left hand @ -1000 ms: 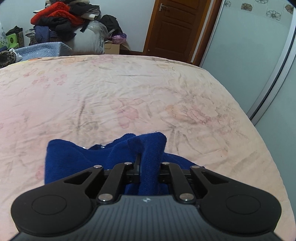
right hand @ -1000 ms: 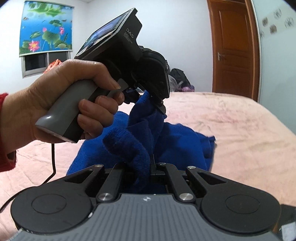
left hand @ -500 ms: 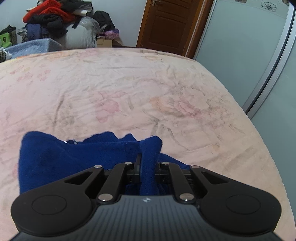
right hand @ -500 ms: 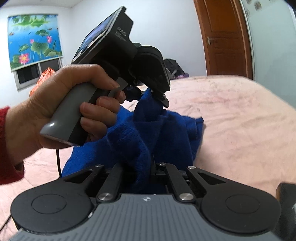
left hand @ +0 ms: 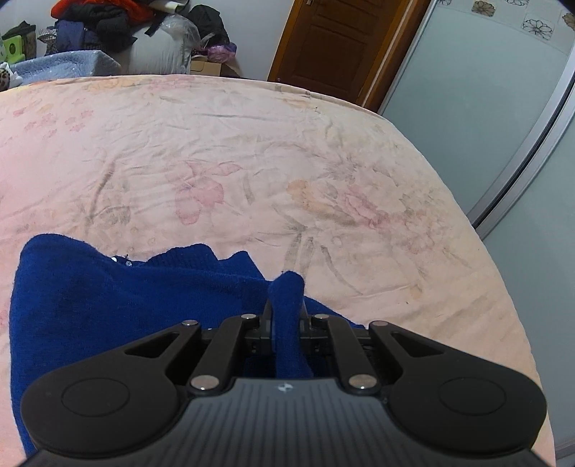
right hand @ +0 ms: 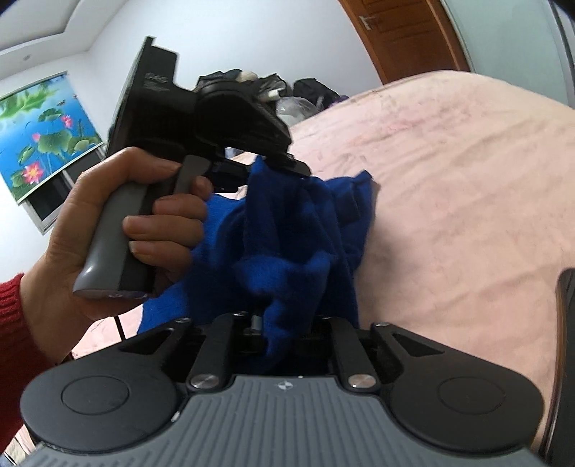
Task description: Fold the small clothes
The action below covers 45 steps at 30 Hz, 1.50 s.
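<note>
So the blue knit garment [left hand: 118, 305] is lying bunched on the near part of the pink flowered bedsheet [left hand: 251, 161], and both grippers have a piece of it. The left gripper [left hand: 285, 316] is clamped tight on a fold of the cloth that pokes up between its fingers. From the right wrist view you can see a hand [right hand: 107, 230] with a red sleeve [right hand: 14, 316] squeezing that gripper's grey handle, the cloth hanging from its tip. The right gripper [right hand: 284, 323] has just been loosening its jaws; a thick wad of the blue fabric sits between them, though whether the pads actually press on it is hard to tell. Far off there's a clothes pile [left hand: 107, 21] and a wooden door [left hand: 334, 46].
</note>
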### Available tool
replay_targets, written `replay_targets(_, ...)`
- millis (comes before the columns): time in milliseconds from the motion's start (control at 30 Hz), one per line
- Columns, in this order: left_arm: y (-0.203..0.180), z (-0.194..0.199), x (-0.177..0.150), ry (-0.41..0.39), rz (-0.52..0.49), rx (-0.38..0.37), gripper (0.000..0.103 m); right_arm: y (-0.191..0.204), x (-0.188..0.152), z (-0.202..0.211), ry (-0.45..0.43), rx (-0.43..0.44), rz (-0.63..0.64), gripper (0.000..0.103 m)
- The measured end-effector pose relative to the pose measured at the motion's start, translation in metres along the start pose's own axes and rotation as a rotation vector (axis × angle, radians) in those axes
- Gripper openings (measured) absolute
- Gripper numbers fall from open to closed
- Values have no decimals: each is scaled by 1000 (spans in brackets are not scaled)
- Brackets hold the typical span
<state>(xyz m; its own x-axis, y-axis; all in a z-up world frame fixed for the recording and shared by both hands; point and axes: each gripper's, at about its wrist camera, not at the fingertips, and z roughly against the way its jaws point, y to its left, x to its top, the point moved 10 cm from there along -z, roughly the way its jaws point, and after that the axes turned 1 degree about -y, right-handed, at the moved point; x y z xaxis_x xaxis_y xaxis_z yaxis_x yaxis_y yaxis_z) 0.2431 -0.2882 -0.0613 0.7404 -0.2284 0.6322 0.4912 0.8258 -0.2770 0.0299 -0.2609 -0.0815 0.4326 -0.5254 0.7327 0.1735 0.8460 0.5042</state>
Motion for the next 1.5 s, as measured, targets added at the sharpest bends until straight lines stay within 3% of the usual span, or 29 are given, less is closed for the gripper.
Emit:
replay_targets(167, 0, 4, 5, -12, 35, -35, 15, -3, -1, 1, 14, 6, -27, 36)
replay_targets(233, -1, 7, 8, -21, 50, -63, 26, -3, -1, 1, 17, 6, -27, 42)
replay_targets(367, -3, 19, 18, -80, 57, -67, 65, 1, -1, 3, 19, 17, -33, 50)
replay_targets(400, -2, 23, 20, -99, 58, -63, 68, 1, -1, 3, 19, 15, -34, 50)
replay_targets(600, 18, 44, 23, -130, 97, -48, 68, -11, 2, 7, 19, 57, -146, 49)
replay_targets(767, 38, 62, 4, -136, 82, 12, 68, -21, 2, 8, 27, 53, -192, 18)
replay_targets(933, 46, 85, -18, -160, 14, 61, 69, -27, 0, 12, 30, 35, -199, 12)
replay_targets(967, 47, 89, -23, -161, 1, 66, 69, -29, -1, 13, 34, 31, -203, 20)
replay_targets(1033, 46, 97, -33, -165, -30, 75, 69, -33, 1, 18, 36, 19, -215, 24)
replay_targets(1133, 43, 109, -49, -181, -90, 87, 69, -37, 18, 32, -25, -45, -171, 45)
replay_targets(1200, 40, 115, -61, -189, -136, 103, 69, -34, 40, 37, -80, -71, -114, 47)
replay_targets(1300, 35, 118, -79, -190, -199, 132, 69, -27, 71, 19, -85, -24, -99, 48)
replay_targets(1500, 28, 126, -98, -234, -291, 177, 69, -34, 97, -60, 51, 74, -243, 48)
